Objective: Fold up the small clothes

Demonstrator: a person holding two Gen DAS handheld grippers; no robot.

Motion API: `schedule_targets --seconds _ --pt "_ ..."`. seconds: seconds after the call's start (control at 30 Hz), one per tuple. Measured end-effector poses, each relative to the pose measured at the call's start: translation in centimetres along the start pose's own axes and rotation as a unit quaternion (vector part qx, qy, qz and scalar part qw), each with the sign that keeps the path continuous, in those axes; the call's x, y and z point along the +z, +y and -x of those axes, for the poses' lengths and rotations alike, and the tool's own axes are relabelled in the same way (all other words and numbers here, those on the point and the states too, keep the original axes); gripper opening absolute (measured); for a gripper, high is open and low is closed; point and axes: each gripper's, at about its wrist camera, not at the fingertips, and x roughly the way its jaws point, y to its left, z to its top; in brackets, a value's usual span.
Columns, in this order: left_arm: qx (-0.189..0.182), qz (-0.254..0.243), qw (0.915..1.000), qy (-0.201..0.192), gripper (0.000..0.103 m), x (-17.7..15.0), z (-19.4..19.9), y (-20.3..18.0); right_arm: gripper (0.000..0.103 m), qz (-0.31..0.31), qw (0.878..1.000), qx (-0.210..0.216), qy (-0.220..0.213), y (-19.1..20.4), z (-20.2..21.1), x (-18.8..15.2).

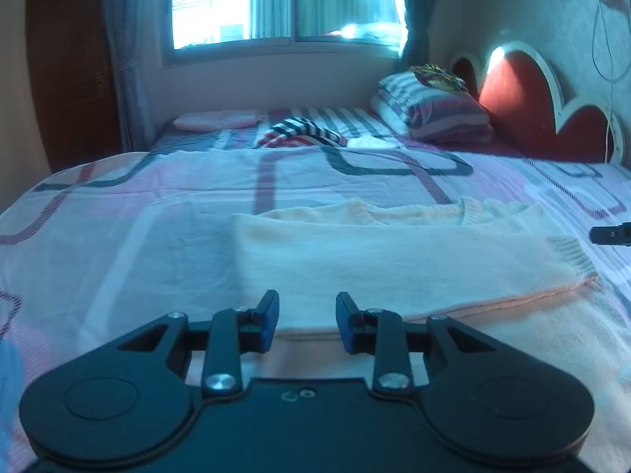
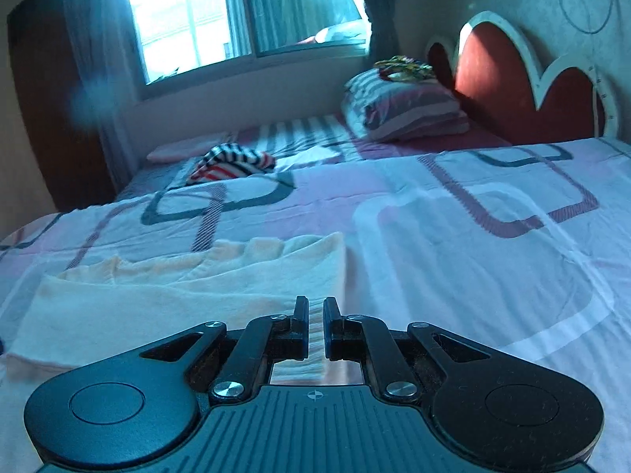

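Observation:
A pale peach knitted sweater (image 1: pixel 394 260) lies flat and partly folded on the bed, with its neckline toward the far side. My left gripper (image 1: pixel 307 317) is open and empty, low over the sweater's near edge. In the right wrist view the sweater (image 2: pixel 177 299) lies left of centre. My right gripper (image 2: pixel 315 315) hovers at the sweater's right edge, its jaws a narrow gap apart with nothing between them. The right gripper's tip also shows at the right edge of the left wrist view (image 1: pixel 611 233).
The bed has a pink and white patterned sheet (image 2: pixel 473 236). A crumpled striped garment (image 1: pixel 299 132) and a folded pink cloth (image 1: pixel 217 120) lie at the far side. Striped pillows (image 1: pixel 434 110) rest against a red headboard (image 1: pixel 524 106). A window is beyond.

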Motion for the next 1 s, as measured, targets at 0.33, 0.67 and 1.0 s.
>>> schedule_targets --seconds 0.33,0.67,1.0 --pt "-0.016 0.002 0.9990 0.041 0.033 -0.8 -3.1 -0.6 0.007 0.011 0.999 0.007 0.036 -0.1 -2.9 -0.4" --pt "0.016 0.008 0.9989 0.043 0.046 5.7 -11.4 0.9 0.007 0.031 0.999 -0.009 0.032 -0.6 -7.7 2.5" --pt "0.001 0.060 0.9982 0.004 0.051 5.1 -8.6 3.2 0.041 0.010 1.000 0.022 -0.003 1.8 -6.9 3.2"
